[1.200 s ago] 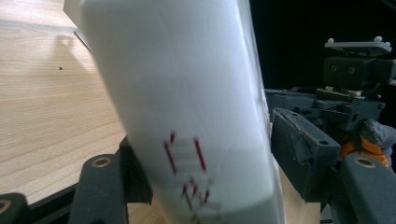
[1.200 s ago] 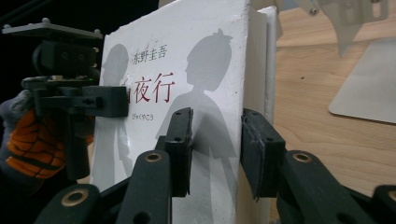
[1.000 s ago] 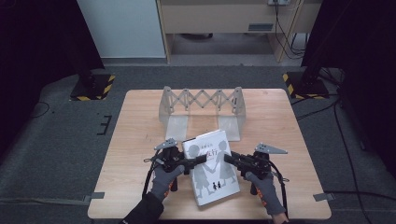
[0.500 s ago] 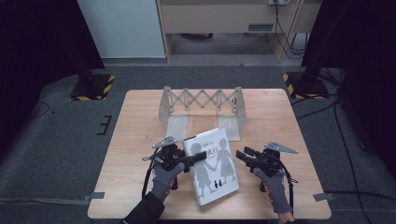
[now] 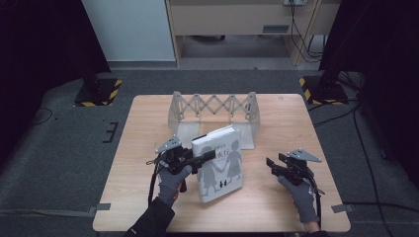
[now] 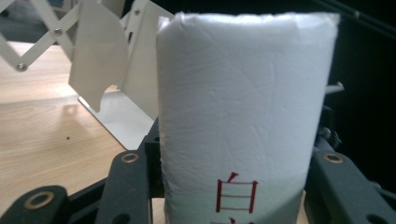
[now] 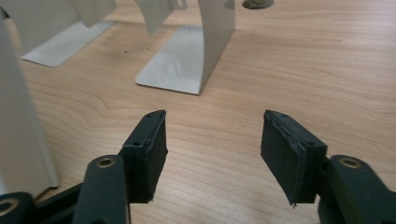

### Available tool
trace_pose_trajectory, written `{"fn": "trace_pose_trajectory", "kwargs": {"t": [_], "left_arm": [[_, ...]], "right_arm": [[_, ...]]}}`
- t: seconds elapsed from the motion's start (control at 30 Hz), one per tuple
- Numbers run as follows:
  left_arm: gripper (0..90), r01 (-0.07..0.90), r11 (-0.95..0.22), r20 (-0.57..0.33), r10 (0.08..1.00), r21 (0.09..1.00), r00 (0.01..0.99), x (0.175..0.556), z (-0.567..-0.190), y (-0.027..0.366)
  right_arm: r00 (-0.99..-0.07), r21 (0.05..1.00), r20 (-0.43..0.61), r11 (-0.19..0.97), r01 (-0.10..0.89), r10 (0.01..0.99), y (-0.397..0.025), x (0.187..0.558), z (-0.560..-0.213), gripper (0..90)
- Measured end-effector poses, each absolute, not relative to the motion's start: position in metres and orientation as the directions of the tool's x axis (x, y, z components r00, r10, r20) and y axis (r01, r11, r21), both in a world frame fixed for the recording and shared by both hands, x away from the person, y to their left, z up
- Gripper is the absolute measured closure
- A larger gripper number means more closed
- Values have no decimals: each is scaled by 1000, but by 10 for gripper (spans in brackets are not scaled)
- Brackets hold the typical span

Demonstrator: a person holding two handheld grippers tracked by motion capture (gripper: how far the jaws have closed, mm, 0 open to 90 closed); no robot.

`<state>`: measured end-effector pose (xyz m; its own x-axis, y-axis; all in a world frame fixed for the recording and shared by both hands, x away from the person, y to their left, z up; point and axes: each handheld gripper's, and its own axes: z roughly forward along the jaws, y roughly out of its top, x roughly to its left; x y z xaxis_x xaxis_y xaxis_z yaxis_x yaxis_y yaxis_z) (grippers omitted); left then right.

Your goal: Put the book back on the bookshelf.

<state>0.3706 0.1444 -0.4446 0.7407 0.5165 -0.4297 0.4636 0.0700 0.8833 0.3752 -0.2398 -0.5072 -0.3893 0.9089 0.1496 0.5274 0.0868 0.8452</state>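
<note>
A white book [image 5: 220,163] with grey silhouette figures and red characters on its cover is lifted off the wooden table [image 5: 148,113], its top end raised toward the rack. My left gripper [image 5: 210,156] is shut on the book's left edge. In the left gripper view the book's [image 6: 243,116] white page block fills the space between the black jaws. My right gripper [image 5: 269,163] stands open to the right of the book, apart from it, low over the table. In the right gripper view the right gripper [image 7: 212,154] holds nothing, and the book's edge [image 7: 21,116] rises at far left.
A grey expandable book rack [image 5: 215,106] with scissor links and metal dividers stands at the table's back middle. Its base plate [image 7: 180,65] lies just ahead of the right gripper. Dark carpet and yellow-black striped stand bases [image 5: 96,94] surround the table.
My right gripper has let go of the book and drawn away to the right, now open. My left gripper has tilted the book's top end up toward the rack.
</note>
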Motion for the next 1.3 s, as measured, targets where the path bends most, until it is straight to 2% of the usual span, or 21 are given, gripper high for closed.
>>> {"fn": "trace_pose_trajectory", "kwargs": {"t": [0.23,0.47,0.77,1.0,1.3], "left_arm": [[475,443,20,-392,501,896,771,352,-447,145],[455,415,19,-370,493,910,788,337,-446,139],[419,394,-31,-336,465,919,819,320,-441,130],[399,359,-95,-273,480,929,834,313,-440,123],[372,314,-67,-240,500,947,832,311,-431,127]], "right_arm": [[-368,826,114,118,551,923,-240,377,-513,339],[-339,807,86,134,575,937,-241,380,-519,266],[-280,804,93,94,587,955,-251,377,-525,240],[-289,792,69,123,597,955,-249,378,-529,197],[-286,770,42,151,620,957,-249,380,-534,158]]}}
